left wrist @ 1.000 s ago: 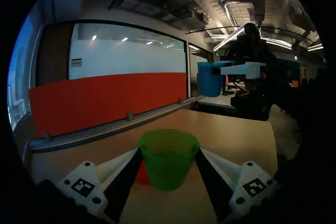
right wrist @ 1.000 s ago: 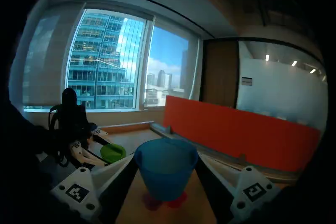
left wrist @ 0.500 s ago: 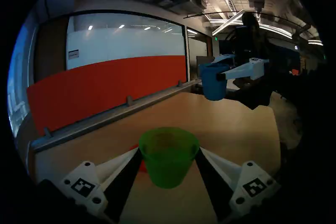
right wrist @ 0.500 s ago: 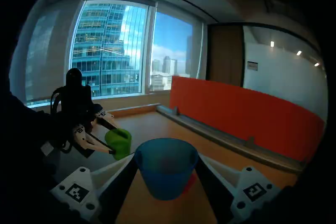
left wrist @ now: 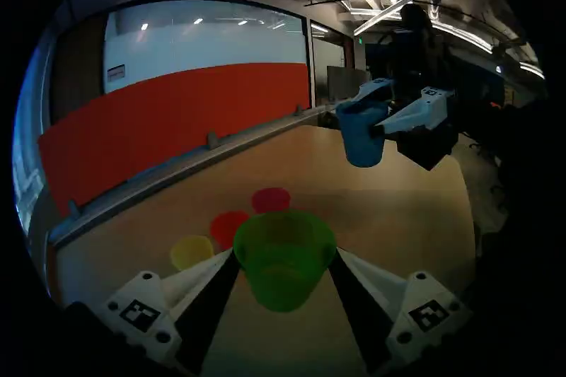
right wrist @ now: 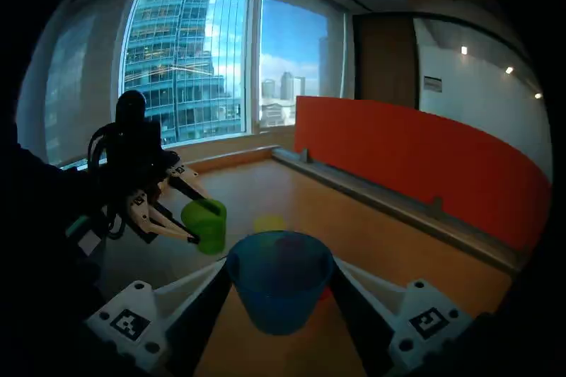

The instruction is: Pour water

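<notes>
In the left gripper view, the left gripper (left wrist: 284, 253) sat at the bottom centre of the frame, its jaws pinching a green cup (left wrist: 284, 267) from both sides just below the rim. The cup stood upright and was held above the tabletop (left wrist: 403, 221). Just beyond it, three small cups rested on the wood in a loose arc: a yellow cup (left wrist: 191, 252) at the lower left, a red cup (left wrist: 228, 227) just beside it, and a magenta cup (left wrist: 271, 199) a little farther back.

At the upper right of the same frame, the right gripper (left wrist: 366, 119) hung in the air with its jaws clamped on a blue cup (left wrist: 362, 140), which was tipped slightly and well clear of the tabletop (whether either held cup contained water could not be told). An orange-red partition (left wrist: 177, 115) ran along the far edge of the tabletop.

In the right gripper view, the blue cup sat at the bottom centre between the jaws, and the green cup appeared at the centre left with the left gripper's jaws on it. A window (right wrist: 191, 66) onto tall buildings took up the upper left.
</notes>
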